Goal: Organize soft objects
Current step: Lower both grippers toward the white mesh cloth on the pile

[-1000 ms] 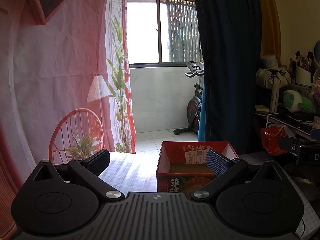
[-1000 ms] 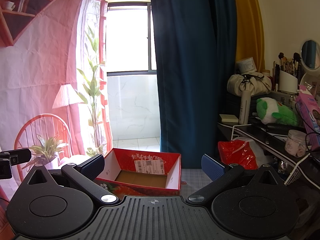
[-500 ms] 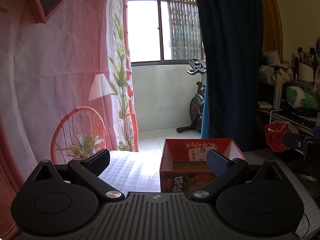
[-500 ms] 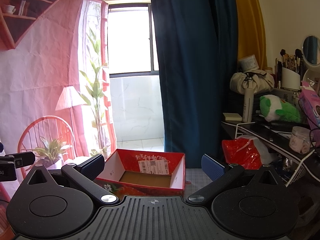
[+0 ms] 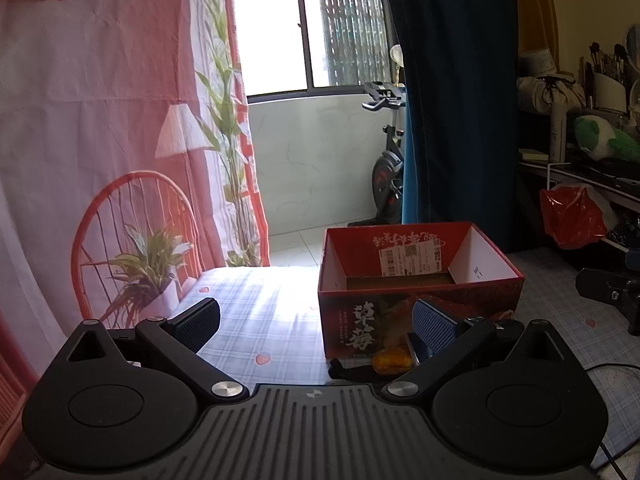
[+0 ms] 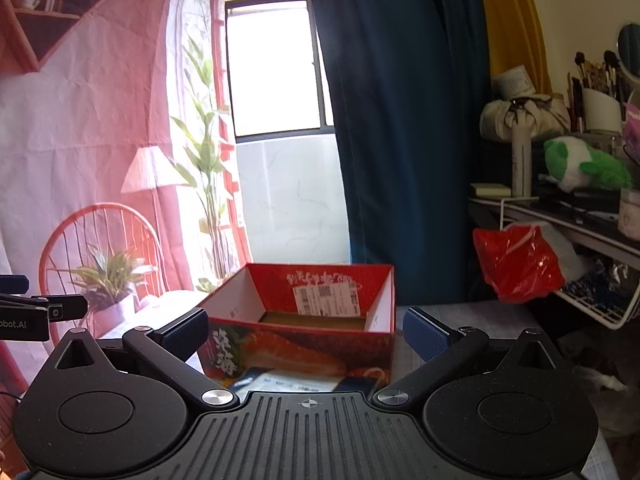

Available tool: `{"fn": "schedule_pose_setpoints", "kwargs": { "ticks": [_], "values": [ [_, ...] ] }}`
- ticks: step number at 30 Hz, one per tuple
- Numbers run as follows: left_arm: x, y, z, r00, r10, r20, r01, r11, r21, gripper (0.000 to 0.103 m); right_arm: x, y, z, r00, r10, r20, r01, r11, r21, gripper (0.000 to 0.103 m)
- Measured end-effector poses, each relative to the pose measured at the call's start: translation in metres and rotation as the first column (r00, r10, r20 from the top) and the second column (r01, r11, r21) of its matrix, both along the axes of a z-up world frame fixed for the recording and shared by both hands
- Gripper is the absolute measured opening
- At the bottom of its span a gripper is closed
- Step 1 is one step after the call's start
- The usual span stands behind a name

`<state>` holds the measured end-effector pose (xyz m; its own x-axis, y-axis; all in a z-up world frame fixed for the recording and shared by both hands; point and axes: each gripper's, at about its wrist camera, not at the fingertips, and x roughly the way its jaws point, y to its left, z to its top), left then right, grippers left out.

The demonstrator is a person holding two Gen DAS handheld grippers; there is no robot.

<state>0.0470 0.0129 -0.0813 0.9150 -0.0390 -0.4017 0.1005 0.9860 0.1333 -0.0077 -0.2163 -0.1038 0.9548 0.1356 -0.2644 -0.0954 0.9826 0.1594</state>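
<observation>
**Both grippers spread wide in front of an open red box**

The left gripper (image 5: 316,318) hangs above a table covered in a pale checked cloth (image 5: 256,320) with small red hearts, its two blue-padded fingers spread wide apart with nothing between them. The right gripper (image 6: 306,332) is likewise spread wide and holds nothing.

A red cardboard box (image 5: 420,292) stands open on the cloth, ahead of the left gripper and a little to its right. Its inner walls are white and red, a white shipping label (image 5: 410,258) is stuck on the inside of the far wall, and the brown bottom that shows looks bare. From the right wrist view the same box (image 6: 304,344) sits straight ahead, between the two fingers.

Just in front of the box, near the left gripper's right finger, lies a small orange-yellow thing (image 5: 392,360) on the cloth beside something dark; what either is cannot be told. In the right wrist view a flat packet with light blue print (image 6: 276,382) lies against the near side of the box.

A green and white plush toy (image 6: 580,164) rests on a cluttered shelf off to the right, well apart from the box. A red plastic bag (image 6: 516,264) hangs below that shelf. A dark blue curtain (image 6: 400,120) hangs behind the box, and a pink printed backdrop (image 5: 100,100) covers the left side.
</observation>
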Motion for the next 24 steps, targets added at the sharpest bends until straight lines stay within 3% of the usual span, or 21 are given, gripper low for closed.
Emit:
{"fn": "schedule_pose_setpoints", "kwargs": {
  "ticks": [4, 6, 10, 13, 19, 24],
  "values": [
    [0.016, 0.006, -0.029, 0.996, -0.041, -0.079, 0.038, 0.998, -0.049, 0.103, 0.012, 0.003, -0.03, 0.995, 0.046, -0.093, -0.046, 0.999, -0.006, 0.103],
    [0.022, 0.008, -0.045, 0.991, -0.063, -0.118, 0.054, 0.996, -0.073, 0.103, 0.018, 0.008, -0.045, 0.991, 0.021, -0.132, -0.027, 0.999, -0.038, 0.103],
    [0.033, 0.006, -0.072, 0.979, -0.077, -0.19, 0.064, 0.995, -0.071, 0.103, 0.025, 0.019, -0.072, 0.982, 0.017, -0.188, -0.037, 0.994, -0.104, 0.103],
    [0.041, 0.001, -0.092, 0.965, -0.092, -0.247, 0.082, 0.995, -0.052, 0.103, 0.03, 0.024, -0.092, 0.972, 0.028, -0.235, -0.059, 0.99, -0.129, 0.103],
    [0.055, -0.001, -0.13, 0.922, -0.141, -0.36, 0.112, 0.989, -0.101, 0.102, 0.041, 0.026, -0.119, 0.957, 0.008, -0.289, -0.054, 0.987, -0.153, 0.103],
    [0.059, 0.005, -0.152, 0.895, -0.193, -0.403, 0.121, 0.973, -0.198, 0.1, 0.051, 0.023, -0.138, 0.94, 0.022, -0.341, -0.067, 0.99, -0.123, 0.103]
  ]
}}
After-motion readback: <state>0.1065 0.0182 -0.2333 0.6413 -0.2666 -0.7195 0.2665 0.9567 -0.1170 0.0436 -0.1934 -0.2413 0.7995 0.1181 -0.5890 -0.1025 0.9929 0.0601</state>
